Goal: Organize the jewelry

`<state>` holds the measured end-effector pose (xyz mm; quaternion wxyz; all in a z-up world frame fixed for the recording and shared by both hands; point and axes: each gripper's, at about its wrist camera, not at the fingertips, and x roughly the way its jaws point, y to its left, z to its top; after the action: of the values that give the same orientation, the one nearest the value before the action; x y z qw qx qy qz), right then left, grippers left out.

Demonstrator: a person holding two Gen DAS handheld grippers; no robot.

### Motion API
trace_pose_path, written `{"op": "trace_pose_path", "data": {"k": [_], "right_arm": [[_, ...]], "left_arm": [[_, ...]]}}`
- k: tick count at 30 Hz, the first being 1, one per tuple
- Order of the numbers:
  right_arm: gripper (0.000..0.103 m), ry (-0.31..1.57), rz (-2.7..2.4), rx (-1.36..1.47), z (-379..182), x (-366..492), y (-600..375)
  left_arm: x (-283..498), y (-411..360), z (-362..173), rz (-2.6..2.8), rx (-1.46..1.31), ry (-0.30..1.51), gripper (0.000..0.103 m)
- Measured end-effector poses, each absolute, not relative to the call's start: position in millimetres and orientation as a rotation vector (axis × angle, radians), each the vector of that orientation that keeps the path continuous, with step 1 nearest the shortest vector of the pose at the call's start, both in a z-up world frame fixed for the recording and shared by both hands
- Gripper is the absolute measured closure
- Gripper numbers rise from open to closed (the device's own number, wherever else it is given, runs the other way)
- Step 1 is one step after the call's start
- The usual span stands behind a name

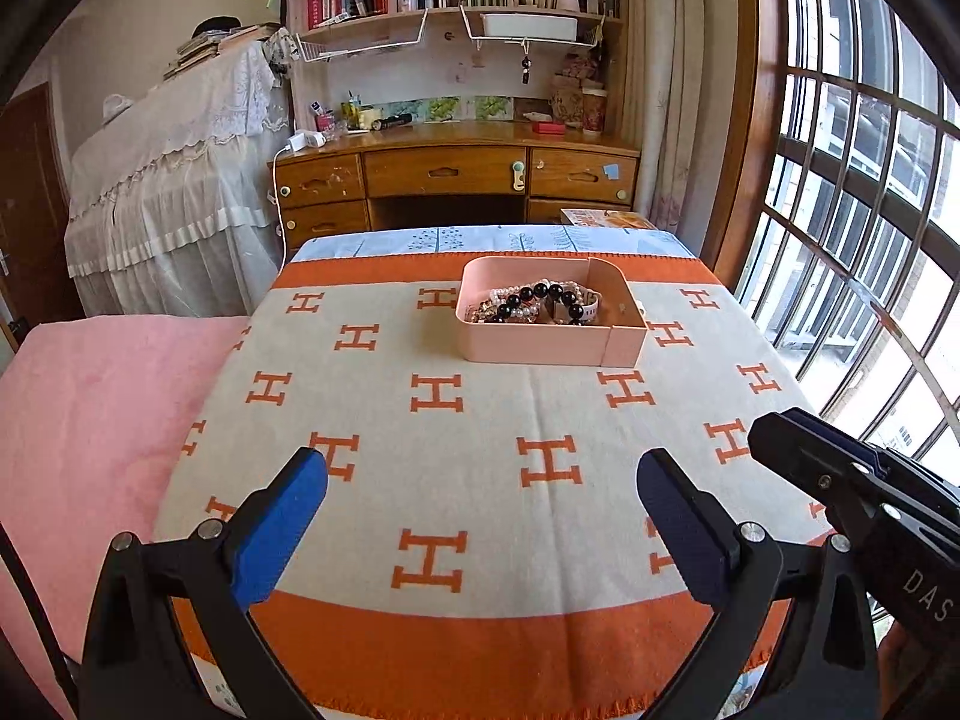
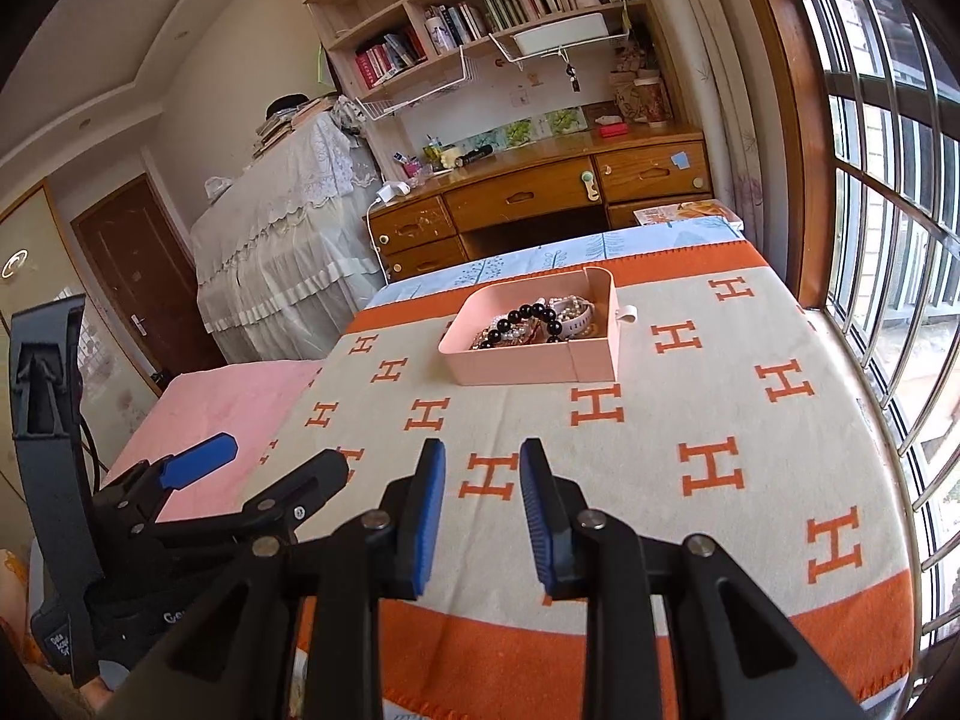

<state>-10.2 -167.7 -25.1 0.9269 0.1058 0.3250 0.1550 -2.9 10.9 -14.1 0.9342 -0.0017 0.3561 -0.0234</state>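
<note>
A pink tray stands on the far part of the cloth-covered table. It holds a black bead bracelet, pearl strands and a white watch band in its large left part. Its narrow right compartment looks bare. My left gripper is open wide and empty, low over the near table. My right gripper is open with a narrow gap, empty, also near the front edge. The left gripper shows in the right wrist view.
The table wears a beige and orange cloth with H marks. A pink bed lies at the left. A wooden desk and bookshelf stand behind. A barred window runs along the right.
</note>
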Motion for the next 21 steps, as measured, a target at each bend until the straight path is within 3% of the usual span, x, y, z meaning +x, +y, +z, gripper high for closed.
{"op": "trace_pose_path", "data": {"k": [7,12,21], "right_arm": [[0.076,0.633,0.313,0.191,-16.2,-27.7,-161.4],[0.054,0.593,0.287,0.19,-13.2,-37.7,-165.4],[0.053,0.595,0.274,0.185,-18.0,-38.4,-167.6]], "left_arm": [[-21.0,14.3,-5.2,-0.02,-0.014,0.694,0.001],[-28.3,17.6,1.4,-0.012,-0.031,0.665,0.001],[-28.3,15.6,-0.4,0.002,-0.031,0.679,0.001]]}}
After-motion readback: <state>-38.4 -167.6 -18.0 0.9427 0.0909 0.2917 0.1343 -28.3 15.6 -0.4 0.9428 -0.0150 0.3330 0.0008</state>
